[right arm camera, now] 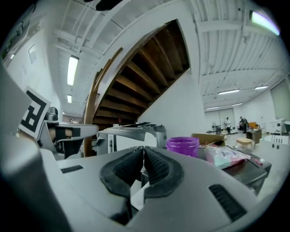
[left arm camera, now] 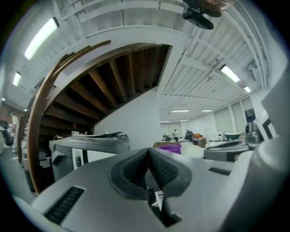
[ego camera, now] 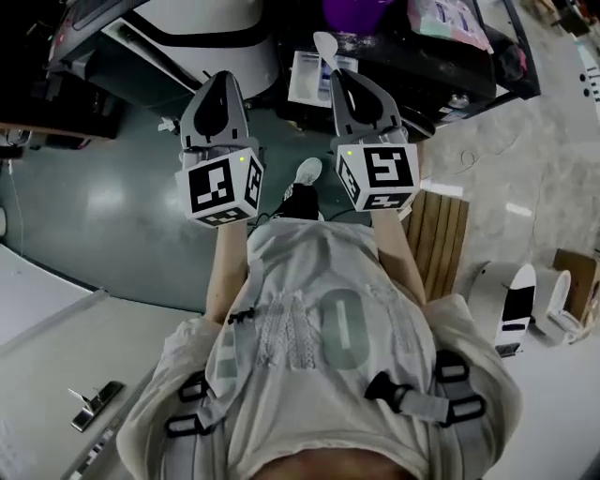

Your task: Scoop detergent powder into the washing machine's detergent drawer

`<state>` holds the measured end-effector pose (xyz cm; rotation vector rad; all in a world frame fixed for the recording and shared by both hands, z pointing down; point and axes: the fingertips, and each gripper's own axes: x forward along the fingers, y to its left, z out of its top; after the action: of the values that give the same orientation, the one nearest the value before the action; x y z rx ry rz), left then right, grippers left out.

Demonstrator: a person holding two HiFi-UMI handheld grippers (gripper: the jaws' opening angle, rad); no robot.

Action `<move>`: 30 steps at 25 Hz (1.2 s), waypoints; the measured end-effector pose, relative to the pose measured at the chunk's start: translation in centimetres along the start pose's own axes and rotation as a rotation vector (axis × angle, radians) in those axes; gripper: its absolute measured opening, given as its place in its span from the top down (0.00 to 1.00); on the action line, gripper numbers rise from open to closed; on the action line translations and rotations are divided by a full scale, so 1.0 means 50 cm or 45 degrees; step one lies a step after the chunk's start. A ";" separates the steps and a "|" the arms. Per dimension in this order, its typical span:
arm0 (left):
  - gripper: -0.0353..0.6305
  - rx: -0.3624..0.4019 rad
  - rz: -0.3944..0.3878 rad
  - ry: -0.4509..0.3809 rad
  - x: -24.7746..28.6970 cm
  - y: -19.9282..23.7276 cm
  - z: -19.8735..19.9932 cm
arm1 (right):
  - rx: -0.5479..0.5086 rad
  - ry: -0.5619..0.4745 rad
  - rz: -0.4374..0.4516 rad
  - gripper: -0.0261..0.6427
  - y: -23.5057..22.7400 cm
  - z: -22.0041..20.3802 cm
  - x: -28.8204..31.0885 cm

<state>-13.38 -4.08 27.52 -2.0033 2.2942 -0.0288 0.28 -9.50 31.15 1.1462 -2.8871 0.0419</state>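
Head view, nearest first: person's pale shirt with grey harness straps, both forearms stretched forward. Left gripper and right gripper are held side by side over a grey-green floor, marker cubes toward the camera. One shoe shows between them, and a slatted wooden panel lies to the right.

Left gripper view: ribbed pads pressed together at the tips, nothing between them. Right gripper view: pads also closed at the tips, with a white strip wedged low in the gap. From the head view this reads as the handle of a white scoop, whose bowl sticks out past the jaw tips. Whether it carries powder cannot be told.

Just beyond the tips, between the two grippers, a white detergent drawer stands pulled out of the washing machine. The scoop bowl is at the drawer's far right corner; contact cannot be told.

Further right, a purple tub and a pastel pouch sit on a dark table. Behind is a wooden staircase. Far off is an open hall with two standing people.
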 end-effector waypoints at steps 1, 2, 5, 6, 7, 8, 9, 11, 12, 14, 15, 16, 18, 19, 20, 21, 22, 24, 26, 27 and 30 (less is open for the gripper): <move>0.92 0.007 -0.058 0.002 0.024 -0.024 0.000 | 0.001 0.002 -0.048 0.95 -0.026 0.000 -0.003; 0.92 0.012 -0.108 0.001 0.046 -0.047 0.002 | 0.001 0.006 -0.091 0.95 -0.049 -0.001 -0.006; 0.92 0.002 -0.218 -0.013 0.102 -0.101 0.007 | -0.005 0.011 -0.202 0.95 -0.108 0.004 -0.013; 0.92 -0.002 -0.245 -0.014 0.118 -0.115 0.009 | -0.007 0.011 -0.233 0.95 -0.124 0.006 -0.015; 0.92 -0.005 -0.270 -0.014 0.133 -0.128 0.009 | -0.008 0.011 -0.261 0.95 -0.138 0.008 -0.015; 0.92 -0.007 -0.293 -0.011 0.147 -0.138 0.009 | -0.008 0.013 -0.285 0.95 -0.151 0.009 -0.016; 0.92 -0.010 -0.313 -0.007 0.160 -0.148 0.007 | -0.008 0.016 -0.307 0.95 -0.164 0.010 -0.015; 0.92 -0.018 -0.349 0.003 0.186 -0.165 0.000 | -0.007 0.026 -0.347 0.95 -0.187 0.007 -0.014; 0.92 -0.023 -0.363 0.008 0.198 -0.172 -0.004 | -0.005 0.032 -0.364 0.95 -0.197 0.004 -0.013; 0.92 -0.027 -0.384 0.012 0.221 -0.180 -0.011 | 0.001 0.041 -0.387 0.95 -0.213 0.000 -0.007; 0.92 -0.027 -0.391 0.012 0.233 -0.182 -0.013 | 0.005 0.043 -0.394 0.95 -0.220 -0.002 -0.001; 0.92 -0.027 -0.399 0.013 0.246 -0.184 -0.014 | 0.010 0.043 -0.400 0.95 -0.226 -0.002 0.006; 0.92 -0.028 -0.419 0.018 0.274 -0.185 -0.017 | 0.020 0.039 -0.408 0.95 -0.240 -0.001 0.025; 0.92 -0.029 -0.430 0.022 0.290 -0.185 -0.019 | 0.023 0.037 -0.412 0.95 -0.248 0.001 0.036; 0.92 -0.029 -0.439 0.025 0.305 -0.184 -0.020 | 0.025 0.036 -0.418 0.95 -0.256 0.003 0.048; 0.92 -0.028 -0.445 0.026 0.320 -0.183 -0.020 | 0.025 0.035 -0.424 0.95 -0.265 0.006 0.061; 0.92 -0.027 -0.448 0.025 0.334 -0.180 -0.019 | 0.024 0.033 -0.430 0.95 -0.273 0.010 0.073; 0.92 -0.030 -0.451 0.019 0.362 -0.173 -0.016 | 0.018 0.030 -0.437 0.95 -0.287 0.019 0.098; 0.92 -0.037 -0.447 0.021 0.393 -0.165 -0.012 | 0.011 0.037 -0.441 0.95 -0.302 0.029 0.123; 0.92 -0.040 -0.443 0.028 0.409 -0.161 -0.010 | 0.010 0.047 -0.443 0.95 -0.310 0.034 0.135; 0.92 -0.050 -0.423 0.057 0.444 -0.152 0.007 | 0.017 0.090 -0.436 0.95 -0.330 0.053 0.159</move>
<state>-8.79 -27.08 26.45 -2.4036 1.9723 -0.0539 5.75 -27.07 29.03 1.5877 -2.5930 0.0899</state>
